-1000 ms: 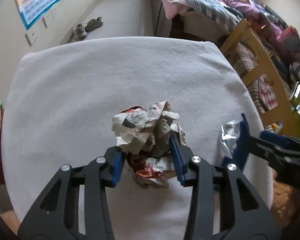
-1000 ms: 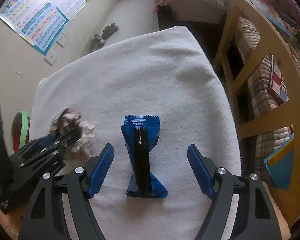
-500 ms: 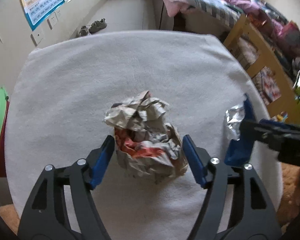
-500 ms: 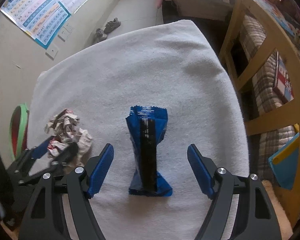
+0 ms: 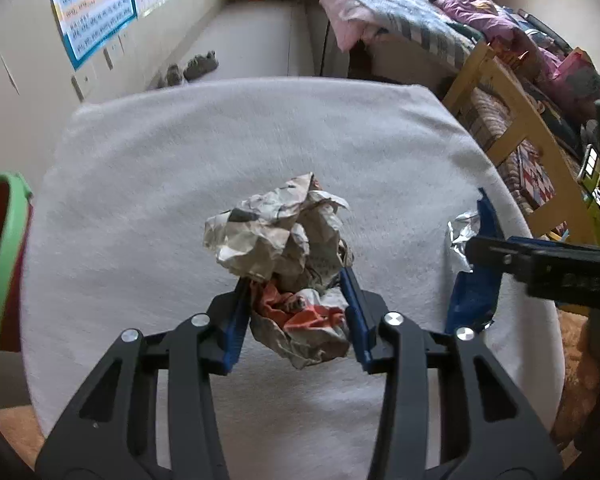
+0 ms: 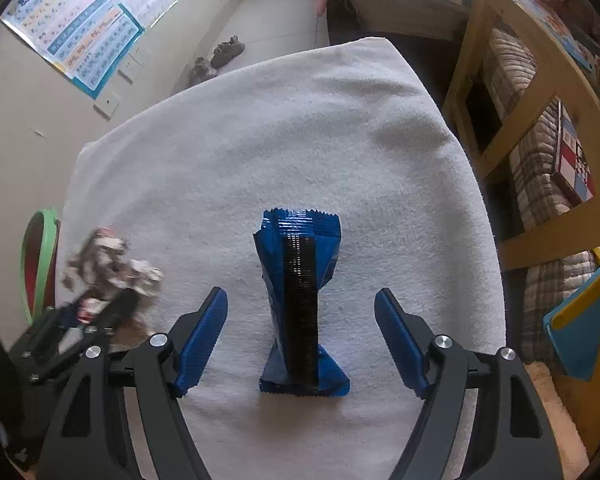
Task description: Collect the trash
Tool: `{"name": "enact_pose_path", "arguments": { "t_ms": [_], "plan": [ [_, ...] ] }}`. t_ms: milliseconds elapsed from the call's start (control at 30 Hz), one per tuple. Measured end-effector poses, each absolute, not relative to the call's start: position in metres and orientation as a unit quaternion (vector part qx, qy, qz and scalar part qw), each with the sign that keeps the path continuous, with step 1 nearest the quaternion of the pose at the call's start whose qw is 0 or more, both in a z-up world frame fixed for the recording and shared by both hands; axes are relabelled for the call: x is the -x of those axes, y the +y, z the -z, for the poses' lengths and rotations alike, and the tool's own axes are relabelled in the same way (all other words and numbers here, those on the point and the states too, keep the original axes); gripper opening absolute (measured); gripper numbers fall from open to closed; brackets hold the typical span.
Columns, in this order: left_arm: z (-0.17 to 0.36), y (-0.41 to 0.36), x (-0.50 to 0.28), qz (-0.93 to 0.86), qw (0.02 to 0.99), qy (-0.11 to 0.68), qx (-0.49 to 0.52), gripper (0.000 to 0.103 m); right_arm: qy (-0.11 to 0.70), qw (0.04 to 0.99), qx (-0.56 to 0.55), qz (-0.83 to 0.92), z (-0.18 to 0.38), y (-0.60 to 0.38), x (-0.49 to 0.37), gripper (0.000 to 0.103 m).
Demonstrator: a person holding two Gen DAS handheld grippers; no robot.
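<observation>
A crumpled ball of newspaper (image 5: 284, 240) with orange print sits between the blue pads of my left gripper (image 5: 294, 280). The jaws are closing and both pads press into the ball's lower half. The right wrist view shows the same ball (image 6: 108, 264) blurred at the left, above the white towel-covered table (image 6: 300, 128). A blue snack wrapper (image 6: 300, 280) with a black seam lies flat on the towel. My right gripper (image 6: 300, 294) stands open over it, one finger on each side, not touching. In the left wrist view that wrapper (image 5: 476, 296) appears at the right edge.
A green-rimmed red bin (image 5: 4, 248) stands beside the table's left edge. A wooden bed frame (image 5: 512, 120) with bedding runs along the right. Shoes (image 6: 220, 56) lie on the floor beyond the table's far edge.
The left jaws opened wide around the paper ball, then closed on it again, and the left gripper drew back a little. The right gripper and the blue wrapper stayed put.
</observation>
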State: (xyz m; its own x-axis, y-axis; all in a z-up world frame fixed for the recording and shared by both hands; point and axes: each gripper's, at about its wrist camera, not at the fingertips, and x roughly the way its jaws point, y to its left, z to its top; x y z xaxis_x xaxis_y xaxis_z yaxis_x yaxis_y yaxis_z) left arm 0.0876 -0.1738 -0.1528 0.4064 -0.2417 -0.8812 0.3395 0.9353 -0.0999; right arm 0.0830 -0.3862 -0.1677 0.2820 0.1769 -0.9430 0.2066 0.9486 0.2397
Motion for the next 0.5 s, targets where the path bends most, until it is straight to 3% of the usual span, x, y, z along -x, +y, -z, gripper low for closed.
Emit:
{"name": "enact_pose_path", "arguments": {
  "t_ms": [133,200,267,333,500],
  "plan": [
    [0.134,-0.165,-0.085,0.171,0.850,0.494,-0.060,0.041,0.605,0.782,-0.146,0.006,0.174,-0.381,-0.082,0.069],
    [0.125,-0.161,-0.082,0.172,0.856,0.483,-0.065,0.041,0.607,0.783,-0.141,0.005,0.175,-0.379,-0.082,0.057],
    [0.117,-0.157,-0.078,0.175,0.861,0.471,-0.075,0.041,0.606,0.783,-0.140,-0.001,0.175,-0.378,-0.081,0.033],
    [0.111,-0.153,-0.074,0.175,0.865,0.461,-0.090,0.041,0.598,0.788,-0.144,-0.008,0.171,-0.376,-0.080,0.020],
    [0.095,-0.133,-0.066,0.159,0.879,0.441,-0.090,0.041,0.564,0.814,-0.136,-0.019,0.151,-0.370,-0.077,0.016]
  ]
}}
